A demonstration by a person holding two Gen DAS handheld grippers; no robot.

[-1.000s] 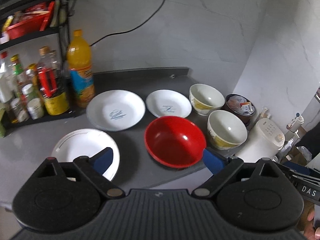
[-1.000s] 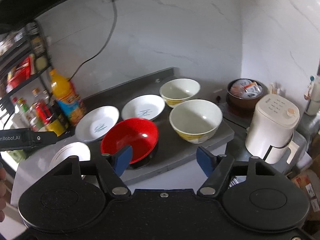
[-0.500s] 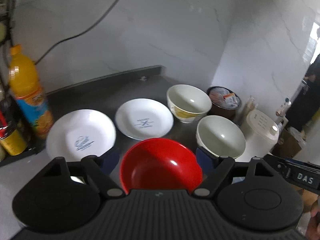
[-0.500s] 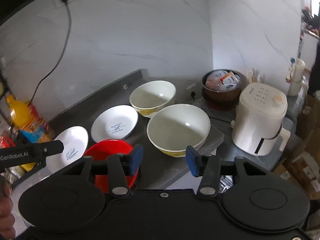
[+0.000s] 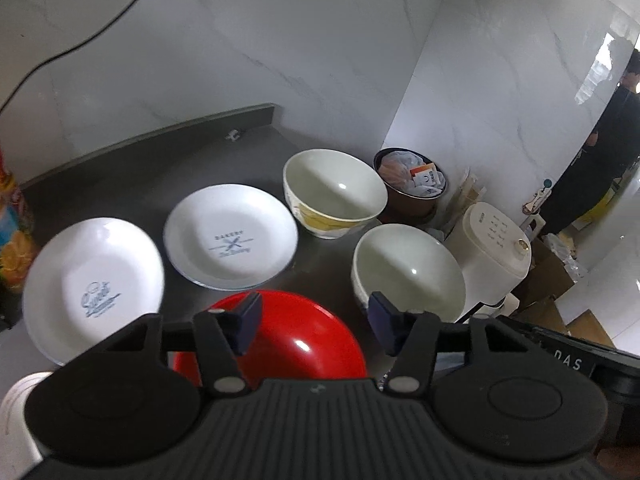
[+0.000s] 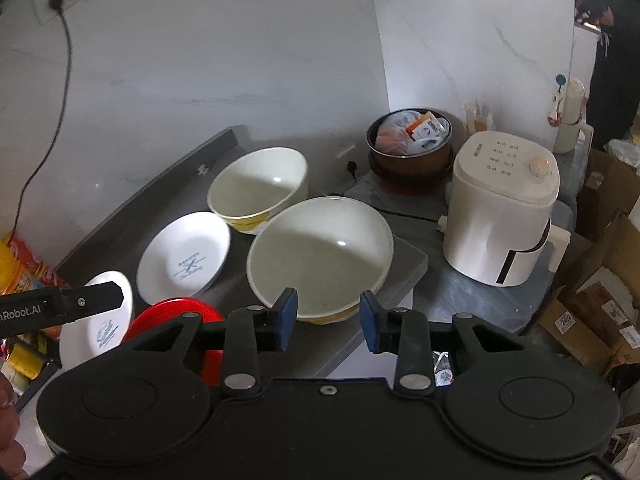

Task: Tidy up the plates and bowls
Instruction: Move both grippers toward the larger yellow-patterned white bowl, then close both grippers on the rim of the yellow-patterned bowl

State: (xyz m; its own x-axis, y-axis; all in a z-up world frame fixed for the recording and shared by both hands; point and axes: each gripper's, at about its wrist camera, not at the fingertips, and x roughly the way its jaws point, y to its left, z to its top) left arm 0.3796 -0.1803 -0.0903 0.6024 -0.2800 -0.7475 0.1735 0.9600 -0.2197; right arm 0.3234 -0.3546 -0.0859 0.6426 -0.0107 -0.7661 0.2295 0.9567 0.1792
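Note:
On the dark counter (image 5: pixel 160 160) lie two white printed plates (image 5: pixel 231 236) (image 5: pixel 94 280), a red bowl (image 5: pixel 296 336), and two cream bowls with yellow patterns (image 5: pixel 334 192) (image 5: pixel 408 272). My left gripper (image 5: pixel 314 328) hovers open just above the red bowl's far rim, holding nothing. In the right wrist view the nearer cream bowl (image 6: pixel 320 252) sits just beyond my right gripper (image 6: pixel 328 318), which is open and empty over the bowl's front rim. The farther cream bowl (image 6: pixel 258 190), both plates (image 6: pixel 184 258) (image 6: pixel 102 320) and the red bowl (image 6: pixel 172 314) lie to its left.
A white air fryer (image 6: pixel 504 216) and a brown pot full of packets (image 6: pixel 410 148) stand right of the counter's end. Cardboard boxes (image 6: pixel 600 312) sit on the floor. An orange juice bottle (image 5: pixel 14 236) stands at the far left. A person in dark clothes (image 5: pixel 600 152) stands far right.
Both grippers have swung to the right and moved in closer to the bowls. Their jaws have narrowed but stay open. The dishes have not moved.

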